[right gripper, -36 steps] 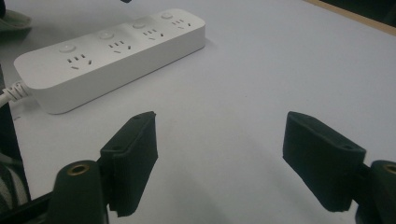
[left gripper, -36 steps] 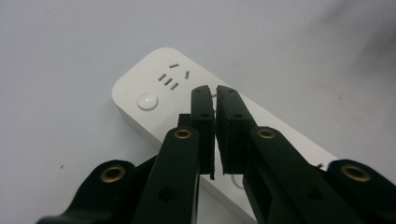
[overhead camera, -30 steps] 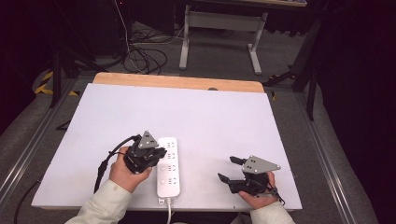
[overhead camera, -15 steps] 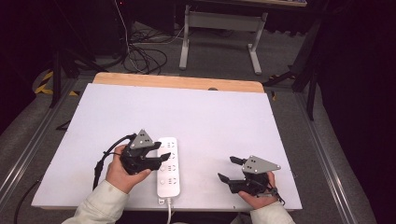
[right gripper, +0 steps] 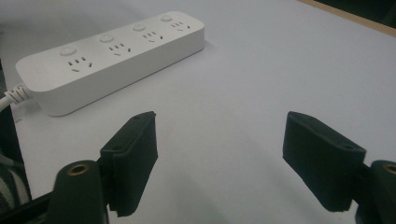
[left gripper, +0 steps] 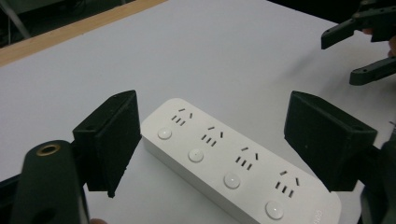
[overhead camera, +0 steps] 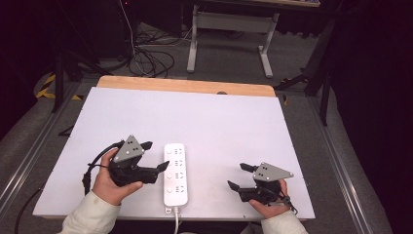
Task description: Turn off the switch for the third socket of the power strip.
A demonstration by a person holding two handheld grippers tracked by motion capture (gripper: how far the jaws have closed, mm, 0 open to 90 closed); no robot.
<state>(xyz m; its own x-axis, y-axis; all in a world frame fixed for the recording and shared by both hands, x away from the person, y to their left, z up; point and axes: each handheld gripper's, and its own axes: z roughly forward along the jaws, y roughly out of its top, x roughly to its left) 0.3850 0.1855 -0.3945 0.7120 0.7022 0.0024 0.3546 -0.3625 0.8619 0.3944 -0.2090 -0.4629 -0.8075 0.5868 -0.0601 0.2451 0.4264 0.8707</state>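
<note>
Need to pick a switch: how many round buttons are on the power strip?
4, in one row along the power strip: the farthest button, then the second, third and nearest, one beside each socket. None look hidden.

A white table carries the things; a strip of bare wood runs along its edge at 12 o'clock. On it lies one white power strip, toward 6 o'clock, with its cord leaving over that edge.
</note>
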